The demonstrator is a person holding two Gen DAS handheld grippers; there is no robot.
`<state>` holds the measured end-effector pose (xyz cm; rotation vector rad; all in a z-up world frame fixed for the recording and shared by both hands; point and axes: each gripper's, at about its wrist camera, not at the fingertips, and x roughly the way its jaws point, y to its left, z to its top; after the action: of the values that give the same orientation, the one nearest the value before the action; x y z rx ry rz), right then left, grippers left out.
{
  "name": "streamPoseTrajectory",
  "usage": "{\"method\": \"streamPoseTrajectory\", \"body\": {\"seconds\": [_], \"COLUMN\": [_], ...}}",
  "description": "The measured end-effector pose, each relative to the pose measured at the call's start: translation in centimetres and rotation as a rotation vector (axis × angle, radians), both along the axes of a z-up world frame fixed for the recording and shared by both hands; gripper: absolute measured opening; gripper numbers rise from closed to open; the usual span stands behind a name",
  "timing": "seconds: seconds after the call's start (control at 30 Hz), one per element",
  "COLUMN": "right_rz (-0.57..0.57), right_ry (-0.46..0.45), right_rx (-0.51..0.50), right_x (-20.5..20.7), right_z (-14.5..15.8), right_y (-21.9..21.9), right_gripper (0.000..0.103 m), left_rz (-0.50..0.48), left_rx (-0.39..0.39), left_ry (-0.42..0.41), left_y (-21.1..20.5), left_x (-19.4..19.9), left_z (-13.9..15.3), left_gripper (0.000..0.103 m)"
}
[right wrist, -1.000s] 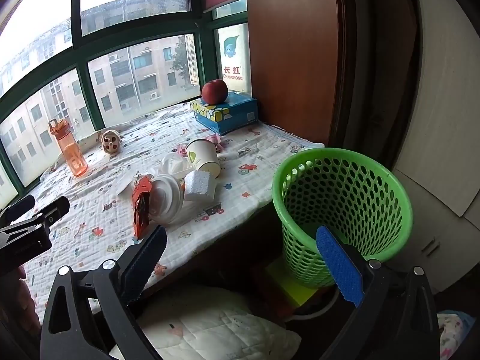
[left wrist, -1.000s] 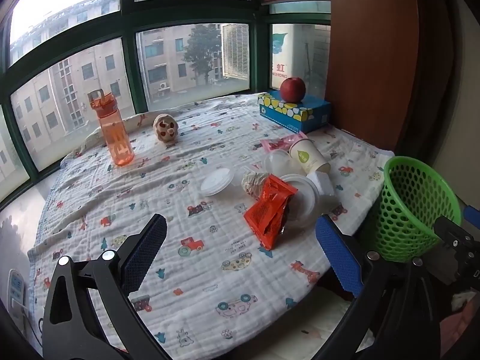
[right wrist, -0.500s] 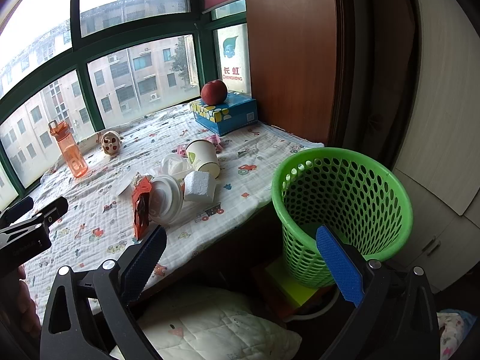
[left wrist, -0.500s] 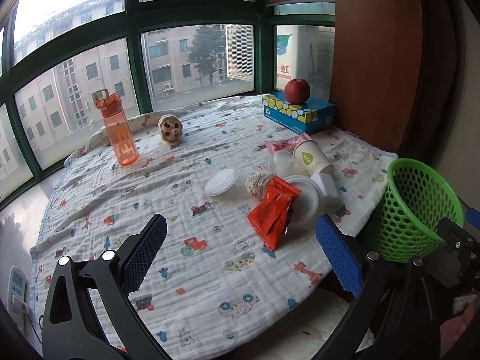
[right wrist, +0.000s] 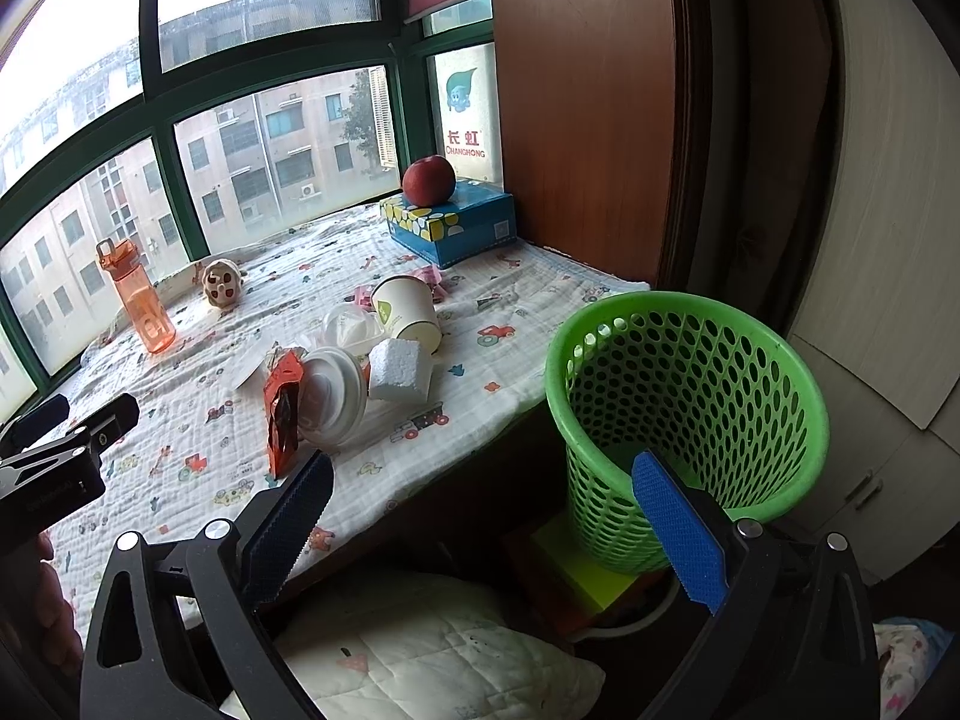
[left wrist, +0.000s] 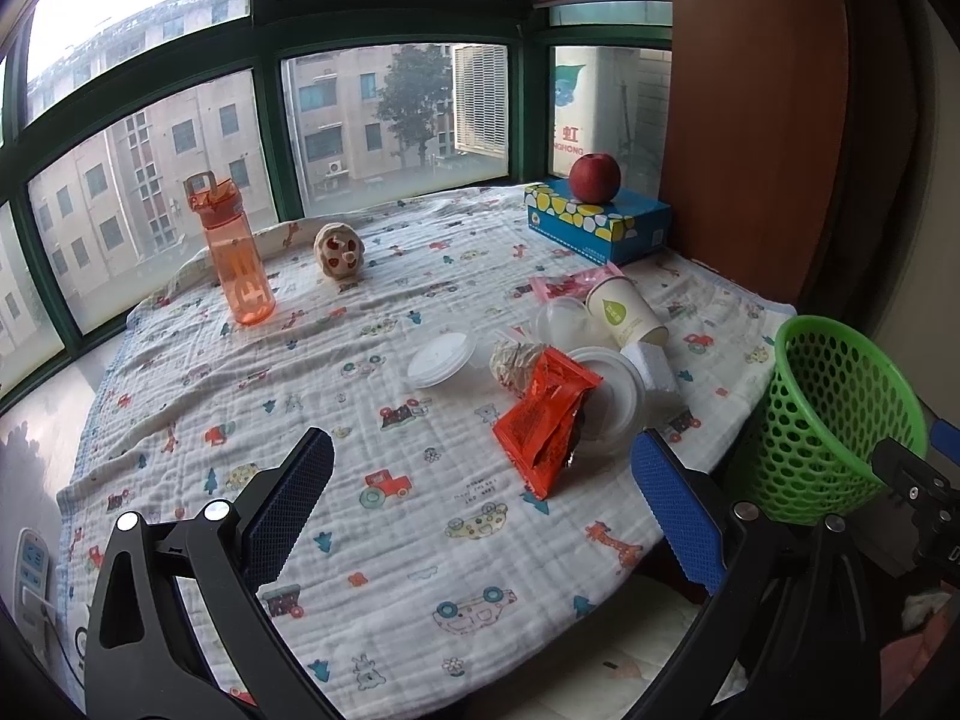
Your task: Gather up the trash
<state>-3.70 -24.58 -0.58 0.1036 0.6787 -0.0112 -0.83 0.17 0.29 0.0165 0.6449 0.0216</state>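
Trash lies in a heap on the printed blanket: an orange snack wrapper [left wrist: 543, 414] [right wrist: 282, 408], a white lid [left wrist: 441, 359], a crumpled paper ball [left wrist: 515, 360], a tipped paper cup [left wrist: 624, 312] [right wrist: 408, 312], a white foam block [left wrist: 651, 372] [right wrist: 399, 369] and a white plastic cup [right wrist: 330, 393]. A green mesh basket [left wrist: 840, 414] [right wrist: 690, 414] stands off the blanket's right edge. My left gripper [left wrist: 480, 492] hangs open above the blanket, short of the heap. My right gripper [right wrist: 480, 504] is open too, low beside the basket, holding nothing.
An orange water bottle [left wrist: 234, 252], a small round toy [left wrist: 339, 252] and a blue tissue box [left wrist: 600, 222] with a red apple [left wrist: 594, 177] on it sit near the window. A wooden panel [right wrist: 582, 108] rises at the right. A pillow [right wrist: 420, 660] lies below.
The left wrist view has drifted slightly, so the heap sits a little lower and farther right. The right gripper has barely moved. Both stay open.
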Motion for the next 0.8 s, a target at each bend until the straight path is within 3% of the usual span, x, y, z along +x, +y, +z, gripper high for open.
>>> {"method": "streamPoseTrajectory", "body": {"seconds": [0.8], "right_rz": [-0.002], "right_ry": [0.004], "right_rx": [0.0], "right_x": [0.09], "right_z": [-0.26], "right_y": [0.32], "right_gripper": [0.097], "left_rz": [-0.001], "left_rx": [-0.002], "left_ry": [0.002], "left_y": [-0.36], "left_x": [0.2], "left_z": [-0.34], "left_gripper": [0.098]}}
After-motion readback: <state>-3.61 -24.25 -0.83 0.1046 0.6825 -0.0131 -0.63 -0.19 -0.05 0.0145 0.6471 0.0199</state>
